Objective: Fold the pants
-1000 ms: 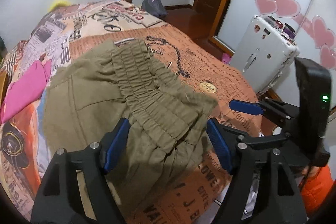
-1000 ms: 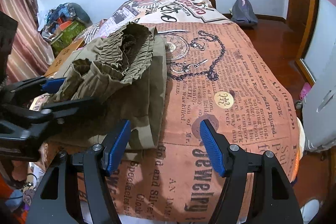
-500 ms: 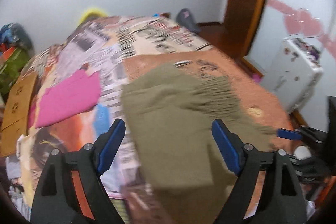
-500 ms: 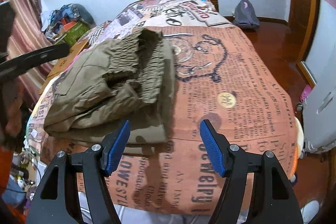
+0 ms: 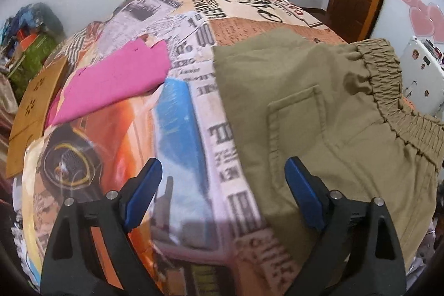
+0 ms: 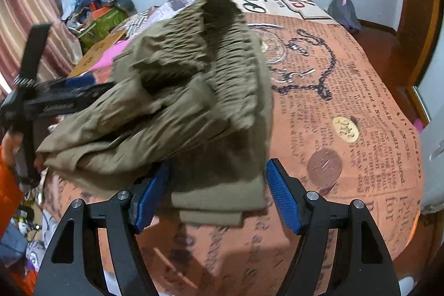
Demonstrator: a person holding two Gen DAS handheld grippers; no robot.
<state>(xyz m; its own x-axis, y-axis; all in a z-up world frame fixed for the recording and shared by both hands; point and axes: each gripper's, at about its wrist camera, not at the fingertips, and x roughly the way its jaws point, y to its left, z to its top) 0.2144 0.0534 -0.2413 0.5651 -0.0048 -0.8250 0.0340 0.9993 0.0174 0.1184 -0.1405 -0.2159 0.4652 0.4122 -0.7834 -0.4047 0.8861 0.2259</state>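
On the bed (image 5: 183,129), the pants (image 5: 319,113) are lying folded into a compact bundle at 3 o'clock in the left view, waistband bunched, probably needing only tidying. Left gripper (image 5: 223,193) is opening wide, holding nothing. Right gripper (image 6: 217,193) is opening too, straddling the pants' near edge without gripping. Bedspread print is reading "JEWELRY".

we see olive-khaki pants (image 5: 319,113) folded in a loose bundle on the bed, elastic waistband (image 6: 236,54) bunched on top, one patch pocket showing.
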